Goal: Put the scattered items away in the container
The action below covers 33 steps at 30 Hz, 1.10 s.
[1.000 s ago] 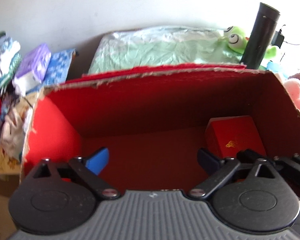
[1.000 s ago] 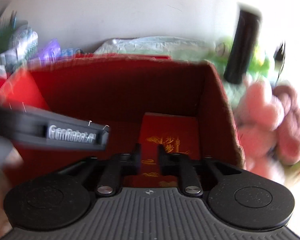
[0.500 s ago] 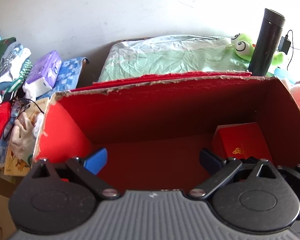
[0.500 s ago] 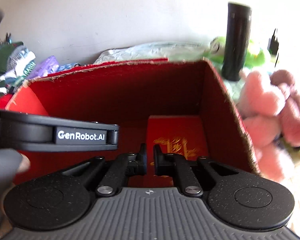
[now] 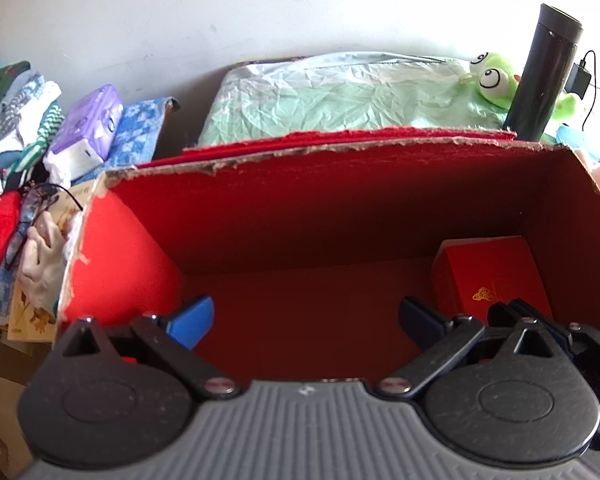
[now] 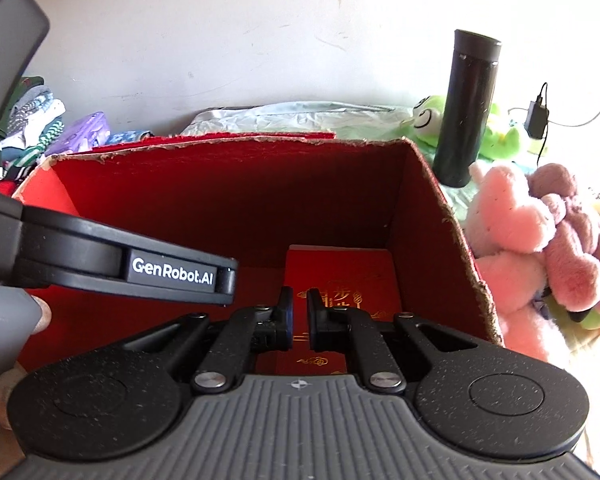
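**Both grippers over the box, nothing in either**

The left gripper [image 5: 306,314] hangs over the red cardboard box [image 5: 340,168] with its jaws wide apart and empty. The right gripper [image 6: 299,312] sits above the small red gift box [image 6: 340,280], jaws nearly together with a slim gap and nothing between them. That gift box lies flat on the floor of the container, in its far right corner, so it looks stowed already. The likely step in hand is fetching another item: the pink plush [image 6: 512,232] just beside the box's right wall, or the purple tissue pack [image 5: 86,128] to the left. The right jaws should part before they reach the plush, and both grippers should rise above the ragged rim to avoid snagging it
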Each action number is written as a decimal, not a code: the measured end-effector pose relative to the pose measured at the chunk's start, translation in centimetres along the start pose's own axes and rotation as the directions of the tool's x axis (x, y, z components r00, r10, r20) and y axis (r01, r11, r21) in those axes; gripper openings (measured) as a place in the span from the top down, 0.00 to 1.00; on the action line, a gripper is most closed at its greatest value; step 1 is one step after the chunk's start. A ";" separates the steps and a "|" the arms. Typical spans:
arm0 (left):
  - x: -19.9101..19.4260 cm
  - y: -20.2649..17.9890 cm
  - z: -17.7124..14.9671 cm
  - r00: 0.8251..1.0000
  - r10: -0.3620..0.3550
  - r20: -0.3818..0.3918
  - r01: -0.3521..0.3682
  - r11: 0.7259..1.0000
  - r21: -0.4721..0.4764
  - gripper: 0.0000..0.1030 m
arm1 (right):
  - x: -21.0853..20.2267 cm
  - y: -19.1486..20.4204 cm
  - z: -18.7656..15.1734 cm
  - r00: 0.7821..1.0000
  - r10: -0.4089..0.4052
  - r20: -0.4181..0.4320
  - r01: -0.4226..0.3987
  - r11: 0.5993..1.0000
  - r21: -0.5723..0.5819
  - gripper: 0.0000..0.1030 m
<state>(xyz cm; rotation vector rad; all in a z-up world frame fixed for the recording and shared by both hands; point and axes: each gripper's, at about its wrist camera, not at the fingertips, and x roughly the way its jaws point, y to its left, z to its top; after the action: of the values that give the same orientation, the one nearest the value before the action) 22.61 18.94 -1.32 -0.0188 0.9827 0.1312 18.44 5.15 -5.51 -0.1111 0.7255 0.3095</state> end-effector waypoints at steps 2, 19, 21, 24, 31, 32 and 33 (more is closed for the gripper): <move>0.0 0.0 -0.1 1.000 -0.003 0.004 0.003 1.000 -0.002 0.03 | -0.2 0.0 -0.1 1.000 -0.003 0.010 0.003 1.000 0.000 0.93; -0.5 -0.1 -0.3 0.999 0.008 0.038 -0.008 1.000 0.002 0.03 | -0.6 -0.4 -0.2 0.999 0.033 0.033 -0.034 0.998 0.045 0.93; -0.6 -0.2 -0.3 0.999 0.011 0.038 -0.011 1.000 0.002 0.03 | -0.6 -0.4 -0.2 0.999 0.033 0.035 -0.035 0.998 0.049 0.93; -0.5 -0.2 -0.2 0.999 0.010 0.035 -0.010 1.000 0.001 0.03 | -0.7 -0.3 -0.2 0.999 0.031 0.038 -0.033 0.998 0.051 0.93; -0.7 -0.2 -0.3 0.999 0.019 0.047 -0.019 1.000 0.004 0.03 | -0.8 -0.4 -0.2 0.998 0.036 0.042 -0.039 0.998 0.053 0.93; -0.8 -0.2 -0.4 0.998 0.023 0.050 -0.023 1.000 0.006 0.03 | -0.8 -0.4 -0.2 0.998 0.037 0.041 -0.039 0.998 0.053 0.93; -0.8 -0.3 -0.4 0.998 0.026 0.052 -0.027 1.000 0.008 0.03 | -0.8 -0.4 -0.2 0.998 0.038 0.039 -0.040 0.998 0.052 0.93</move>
<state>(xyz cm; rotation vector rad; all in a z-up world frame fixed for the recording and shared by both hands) 21.92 18.52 -0.89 0.0055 0.9317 0.1510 17.88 4.55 -5.13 -0.0407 0.6980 0.3290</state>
